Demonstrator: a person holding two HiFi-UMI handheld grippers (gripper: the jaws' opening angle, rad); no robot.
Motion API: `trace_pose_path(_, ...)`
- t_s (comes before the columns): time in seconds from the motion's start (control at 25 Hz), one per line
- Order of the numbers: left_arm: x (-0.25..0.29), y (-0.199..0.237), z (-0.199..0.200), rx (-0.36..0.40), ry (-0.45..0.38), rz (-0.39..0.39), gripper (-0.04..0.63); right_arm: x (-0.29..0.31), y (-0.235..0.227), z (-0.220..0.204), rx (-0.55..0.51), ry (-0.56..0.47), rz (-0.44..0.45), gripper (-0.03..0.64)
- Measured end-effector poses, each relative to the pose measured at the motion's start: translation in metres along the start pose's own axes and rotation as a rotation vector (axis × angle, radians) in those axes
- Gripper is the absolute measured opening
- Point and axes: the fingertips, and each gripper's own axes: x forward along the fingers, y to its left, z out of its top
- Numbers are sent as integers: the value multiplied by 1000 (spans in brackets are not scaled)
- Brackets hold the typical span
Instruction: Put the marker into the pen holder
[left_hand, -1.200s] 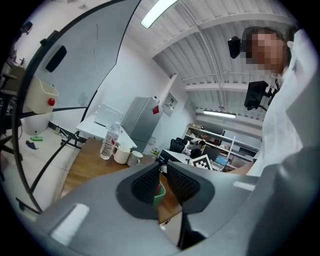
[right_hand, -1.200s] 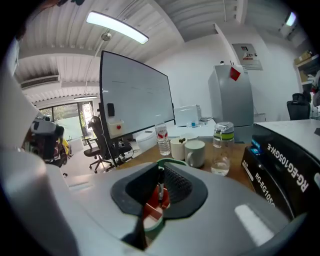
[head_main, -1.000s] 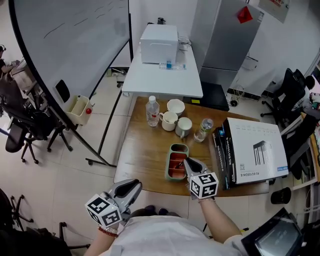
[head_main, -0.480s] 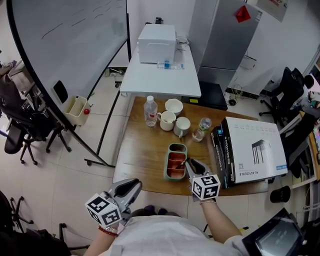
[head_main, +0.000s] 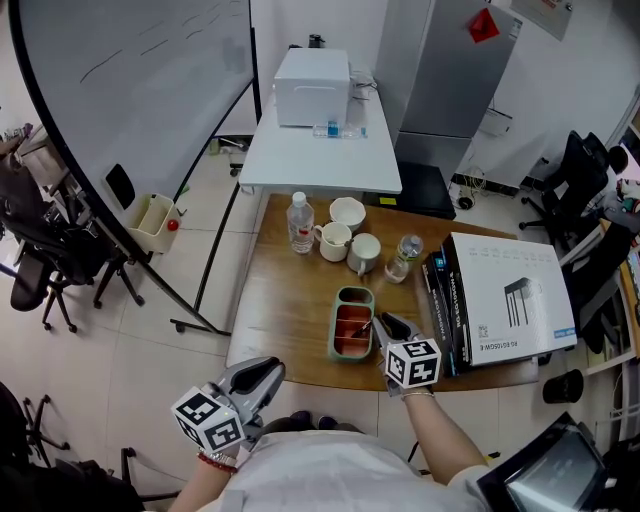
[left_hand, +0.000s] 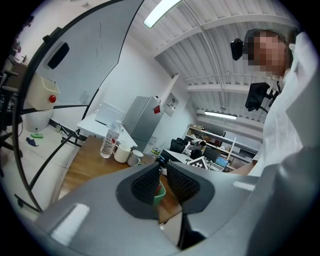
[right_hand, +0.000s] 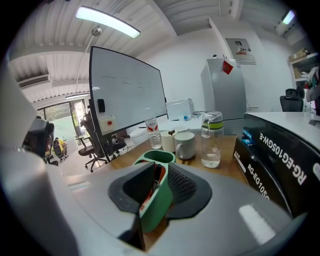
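The green pen holder (head_main: 340, 330) lies on the wooden table, its inside orange-red. A dark marker (right_hand: 151, 184) rests inside it against the right wall. My right gripper (head_main: 386, 326) is at the holder's right side. In the right gripper view its jaws (right_hand: 162, 182) stand apart astride the holder's green wall (right_hand: 159, 202), one inside and one outside. The pads do not press on the marker. My left gripper (head_main: 262, 376) hangs off the table's near left edge, shut and empty (left_hand: 164, 175).
Behind the holder stand a water bottle (head_main: 300, 222), two mugs (head_main: 335, 241), a bowl (head_main: 350, 212) and a green-lidded jar (head_main: 404, 257). Boxes (head_main: 505, 300) are stacked to the right of my right gripper. A white table (head_main: 320, 150) adjoins the far edge.
My right gripper has drawn back slightly toward me and to the right, beside the holder. The left gripper has not moved.
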Motion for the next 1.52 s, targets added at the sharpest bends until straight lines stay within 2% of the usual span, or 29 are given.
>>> trace_pose_path(0.12,0,1,0,-1,-3,5,51,2,-1,1,-15,13,8,35)
trace_pose_path(0.32,0,1,1,-5,0,10,51,-6,6,12,-24,-11,34,26)
trace_pose_path(0.72,6,-4,0,-3,8,-10,51,-43,23,95,-13,-216,92,25)
trace_pose_path(0.84,3,-3,0,-3,7,-4,51,-41,27,107,-23,-235,122,23)
trace_pose_path(1.04,-4,2,-2,-8,-4,14,51,-12,19,83,10,-198,108,24)
trace_pose_path(1.28,-9,3,-3,-8,0,29,51,16,8,35,50,-166,29,25)
trace_pose_path(1.48,-12,11,-5,-21,4,47,49,22,12,8,20,-81,51,26)
trace_pose_path(1.52,-10,11,-5,-22,5,45,49,23,12,3,17,-59,59,56)
